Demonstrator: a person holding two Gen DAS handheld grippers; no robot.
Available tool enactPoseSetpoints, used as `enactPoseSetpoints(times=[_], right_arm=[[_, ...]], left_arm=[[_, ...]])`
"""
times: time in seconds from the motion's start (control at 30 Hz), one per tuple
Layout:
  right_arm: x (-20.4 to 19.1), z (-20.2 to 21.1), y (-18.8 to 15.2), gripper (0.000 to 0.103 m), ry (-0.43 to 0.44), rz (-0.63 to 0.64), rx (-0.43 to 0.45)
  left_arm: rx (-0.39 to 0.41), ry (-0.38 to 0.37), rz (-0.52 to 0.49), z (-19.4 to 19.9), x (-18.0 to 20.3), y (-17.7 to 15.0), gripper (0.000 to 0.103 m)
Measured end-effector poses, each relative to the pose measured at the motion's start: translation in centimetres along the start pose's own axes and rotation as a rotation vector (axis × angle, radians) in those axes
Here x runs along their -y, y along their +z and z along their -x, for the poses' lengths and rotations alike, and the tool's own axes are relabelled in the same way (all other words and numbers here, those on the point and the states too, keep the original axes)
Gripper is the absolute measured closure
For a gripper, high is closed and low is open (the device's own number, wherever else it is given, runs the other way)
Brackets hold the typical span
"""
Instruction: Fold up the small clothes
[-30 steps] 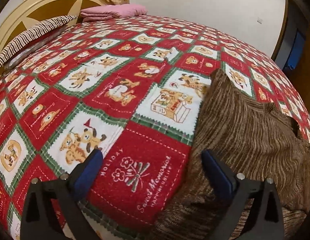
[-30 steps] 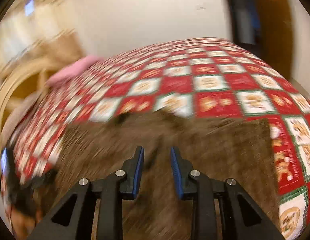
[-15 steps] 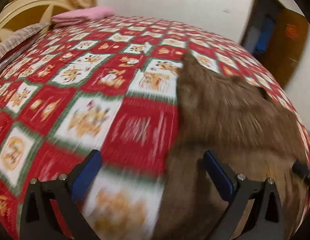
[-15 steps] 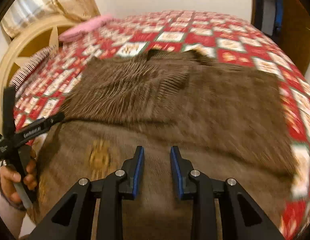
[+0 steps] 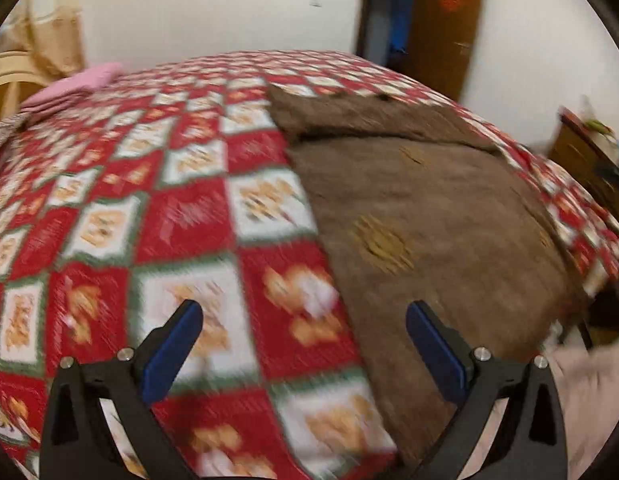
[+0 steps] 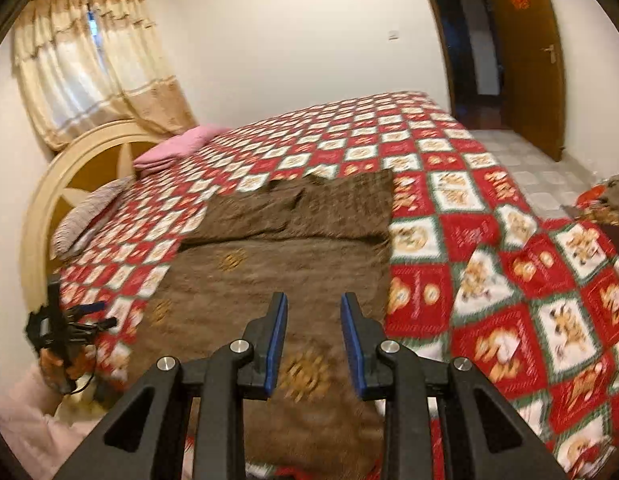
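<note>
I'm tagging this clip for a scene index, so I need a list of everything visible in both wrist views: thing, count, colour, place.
Brown knit garment: one, brown with tan motifs, flat on the bed, far part folded over.
Bedspread: one, red, white and green check, covering the bed.
Pink folded cloth: one, pink, by the headboard.
Striped pillow: one, near the headboard.
Headboard: one, cream, arched.
Curtain: one, cream, at the window.
Door: one, brown, open.
Left gripper: black, blue fingers wide apart, nothing between.
Right gripper: black, blue fingers narrowly apart, nothing between.
Sleeve: pale pink, left arm.
</note>
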State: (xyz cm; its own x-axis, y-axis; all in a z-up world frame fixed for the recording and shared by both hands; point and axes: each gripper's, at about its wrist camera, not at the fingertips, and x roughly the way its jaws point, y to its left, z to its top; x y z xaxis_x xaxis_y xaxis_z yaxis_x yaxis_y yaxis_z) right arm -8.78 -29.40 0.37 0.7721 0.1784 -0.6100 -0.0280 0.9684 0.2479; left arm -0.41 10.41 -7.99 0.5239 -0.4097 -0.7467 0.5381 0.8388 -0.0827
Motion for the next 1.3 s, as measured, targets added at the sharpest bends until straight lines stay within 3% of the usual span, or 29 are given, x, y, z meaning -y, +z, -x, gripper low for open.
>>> enactPoseSetpoints(times=[0.2, 0.3, 0.4, 0.53, 0.6, 0.7, 0.8, 0.87, 0.93, 1.1, 1.17, 1.2, 1.23, 1.3], right_arm=[[-0.5, -1.0, -4.0, 0.074, -0.031, 0.012, -0.133], [0.7, -0.9, -6.4, 0.074, -0.015, -0.057, -0.164], [1.6, -1.4, -8.7, 0.074, 0.003, -0.103, -0.228], [0.7, -3.2, -10.6, 0.073, -0.009, -0.057, -0.314], [0.4, -4.1, -11.1, 0.073, -0.098, -0.007, -0.347], [1.2, -4.9, -12.0, 0.073, -0.141, -0.043, -0.398], [1.7, -4.8, -12.6, 0.073, -0.156, -0.051, -0.414], [2.0, -4.5, -12.7, 0.068, -0.180, -0.045, -0.412], [2.5, -4.3, -13.0, 0.050, -0.184, -0.068, -0.412], [2.3, -5.6, -13.9, 0.050, -0.118, -0.087, -0.423], [2.1, -6.1, -14.5, 0.057, -0.124, -0.073, -0.431], [2.1, -6.4, -14.7, 0.081, -0.133, -0.064, -0.443], [2.4, -6.8, -15.0, 0.098, -0.130, -0.073, -0.466], [3.1, -6.9, -15.4, 0.098, -0.073, -0.136, -0.484]], left_arm=[[-0.026, -0.125, -0.041, 0.4, 4.0, -4.0, 0.003], [-0.086, -0.128, -0.112, -0.7, 6.3, -4.5, 0.013], [-0.107, -0.144, -0.120, -1.3, 7.1, -5.0, 0.013], [-0.140, -0.115, -0.077, -1.5, 6.7, -5.6, 0.014], [-0.142, -0.129, -0.032, -1.3, 6.0, -5.9, 0.013], [-0.157, -0.161, 0.039, -1.2, 5.2, -6.8, 0.013], [-0.171, -0.150, 0.035, -1.6, 5.6, -7.2, 0.013], [-0.171, -0.155, 0.038, -1.9, 5.7, -7.4, 0.013], [-0.176, -0.166, 0.050, -2.3, 5.6, -7.5, 0.010], [-0.178, -0.165, 0.059, -2.6, 5.9, -7.8, 0.012], [-0.182, -0.159, 0.054, -2.6, 6.2, -7.8, 0.022], [-0.185, -0.155, 0.057, -2.7, 6.1, -7.7, 0.030], [-0.188, -0.149, 0.069, -2.8, 6.0, -7.7, 0.036], [-0.195, -0.144, 0.093, -2.8, 5.5, -7.6, 0.063]])
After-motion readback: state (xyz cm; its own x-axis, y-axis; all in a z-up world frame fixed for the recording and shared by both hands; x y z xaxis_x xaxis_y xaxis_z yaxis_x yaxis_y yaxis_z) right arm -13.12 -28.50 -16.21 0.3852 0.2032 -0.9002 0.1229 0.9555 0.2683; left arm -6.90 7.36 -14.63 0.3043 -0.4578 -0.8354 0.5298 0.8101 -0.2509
